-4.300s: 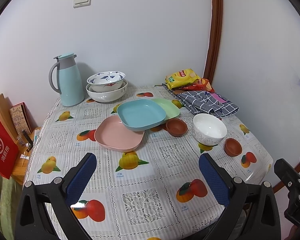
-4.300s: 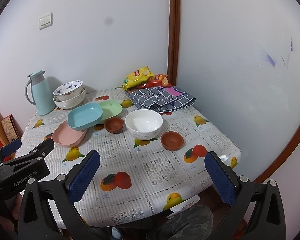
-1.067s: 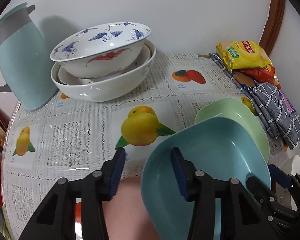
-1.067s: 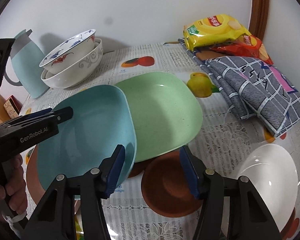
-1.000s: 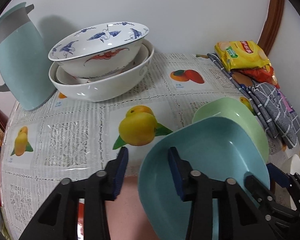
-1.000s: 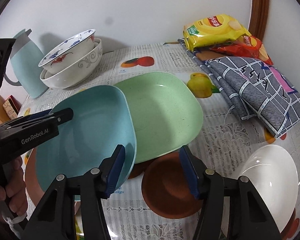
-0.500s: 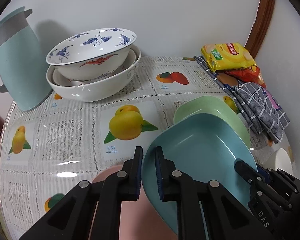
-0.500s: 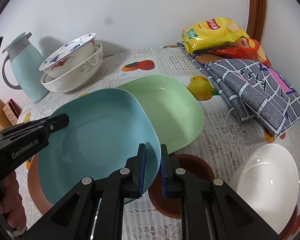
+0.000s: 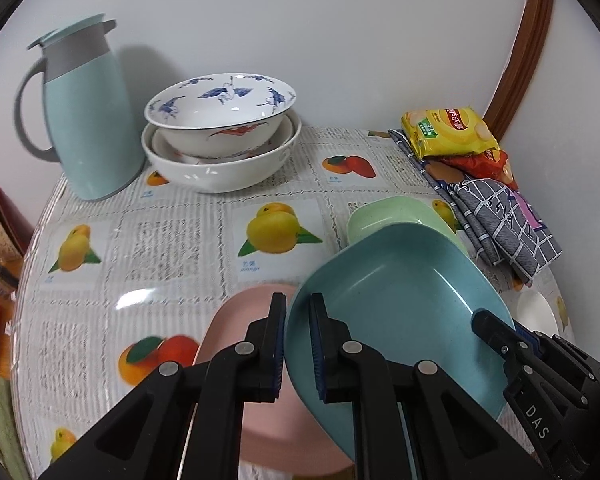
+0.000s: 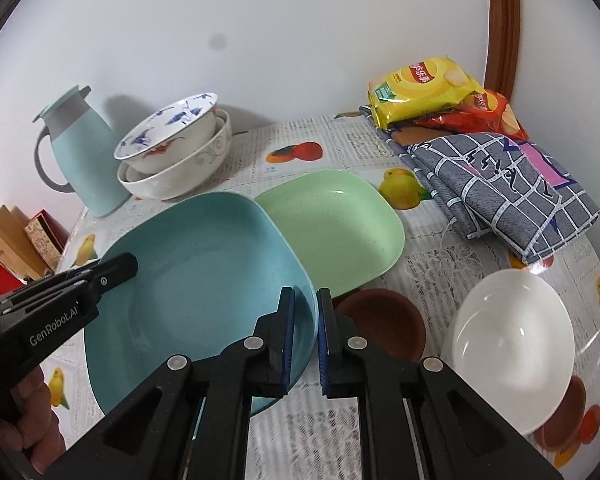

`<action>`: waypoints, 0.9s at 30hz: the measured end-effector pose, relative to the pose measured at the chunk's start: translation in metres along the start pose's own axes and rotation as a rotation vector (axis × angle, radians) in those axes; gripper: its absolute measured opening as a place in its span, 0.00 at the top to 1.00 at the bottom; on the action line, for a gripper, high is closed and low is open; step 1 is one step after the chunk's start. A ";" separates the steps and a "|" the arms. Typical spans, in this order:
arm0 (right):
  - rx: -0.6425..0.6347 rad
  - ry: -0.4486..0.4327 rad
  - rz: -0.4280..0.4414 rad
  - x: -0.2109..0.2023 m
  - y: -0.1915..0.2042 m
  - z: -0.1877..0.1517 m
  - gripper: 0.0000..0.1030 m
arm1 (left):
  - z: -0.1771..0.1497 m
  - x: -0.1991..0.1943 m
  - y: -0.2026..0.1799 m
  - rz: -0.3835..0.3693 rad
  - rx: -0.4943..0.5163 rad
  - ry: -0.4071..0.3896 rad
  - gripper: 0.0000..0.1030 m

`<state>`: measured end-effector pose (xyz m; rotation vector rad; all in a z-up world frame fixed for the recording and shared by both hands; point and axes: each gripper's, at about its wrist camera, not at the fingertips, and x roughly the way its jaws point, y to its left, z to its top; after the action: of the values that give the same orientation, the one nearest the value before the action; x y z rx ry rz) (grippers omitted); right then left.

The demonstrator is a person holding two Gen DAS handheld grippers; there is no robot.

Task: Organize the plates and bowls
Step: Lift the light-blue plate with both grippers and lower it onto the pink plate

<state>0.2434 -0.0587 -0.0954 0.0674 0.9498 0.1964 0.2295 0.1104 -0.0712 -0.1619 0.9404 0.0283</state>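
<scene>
Both grippers hold the blue plate (image 9: 404,292) (image 10: 204,280) lifted above the table. My left gripper (image 9: 298,344) is shut on its left rim; my right gripper (image 10: 305,332) is shut on its right rim. A pink plate (image 9: 240,320) lies under it in the left wrist view. A green plate (image 10: 340,228) (image 9: 396,212) lies just behind it. A small brown bowl (image 10: 384,320) and a white bowl (image 10: 512,340) sit to the right. Two stacked bowls, the top one blue-patterned (image 9: 220,100) (image 10: 172,136), stand at the back.
A light-blue jug (image 9: 88,120) (image 10: 80,152) stands at the back left. Snack bags (image 10: 424,88) and a folded checked cloth (image 10: 508,184) lie at the back right by the wall. The table (image 9: 160,248) has a fruit-print cover; boxes (image 10: 24,240) stand off its left edge.
Both grippers closed on the blue plate's opposite rims and lifted it, tilting it; the views rose and pulled back.
</scene>
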 end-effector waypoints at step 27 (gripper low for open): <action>-0.031 -0.045 0.007 -0.051 0.030 -0.032 0.90 | -0.039 -0.054 0.025 -0.023 -0.057 -0.034 0.89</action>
<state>0.1844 -0.0402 -0.0684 0.0462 0.9018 0.2156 0.1640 0.1321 -0.0538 -0.2246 0.9040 0.0369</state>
